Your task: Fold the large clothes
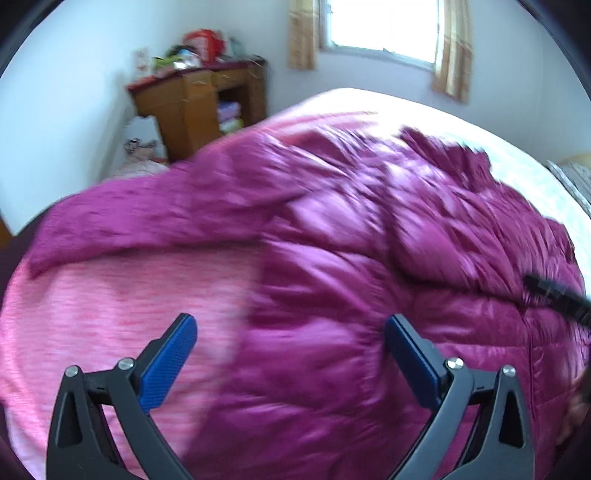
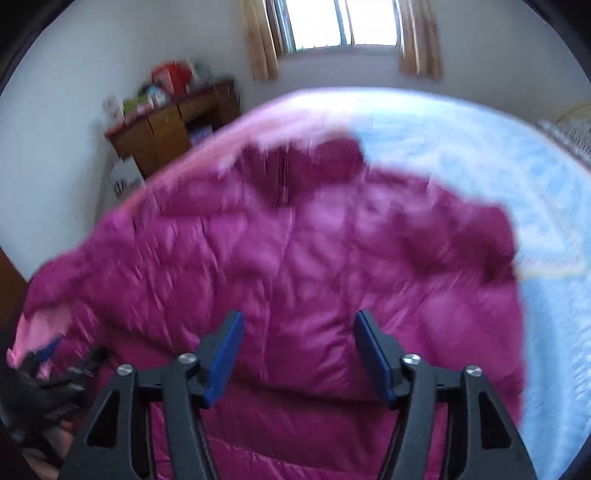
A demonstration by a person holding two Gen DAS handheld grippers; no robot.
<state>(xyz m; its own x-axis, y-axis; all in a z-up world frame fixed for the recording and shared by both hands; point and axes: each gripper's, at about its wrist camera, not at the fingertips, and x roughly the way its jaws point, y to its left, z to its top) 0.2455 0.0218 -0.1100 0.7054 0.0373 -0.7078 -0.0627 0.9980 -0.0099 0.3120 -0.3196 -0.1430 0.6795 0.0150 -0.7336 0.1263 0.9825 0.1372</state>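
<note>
One magenta quilted coat (image 2: 295,251) lies spread across the bed (image 2: 480,147), partly over a pink striped sheet (image 1: 110,295) on its left side. Above the coat's near part, the right hand-held gripper (image 2: 299,354) hangs with its blue pads apart and nothing between them. The left hand-held gripper (image 1: 291,354) stands wide over the coat's edge and the sheet, also holding nothing. Beyond the bed, a cluttered wooden cabinet (image 1: 207,103) stands by the wall, and a curtained window (image 2: 343,26) glows.
</note>
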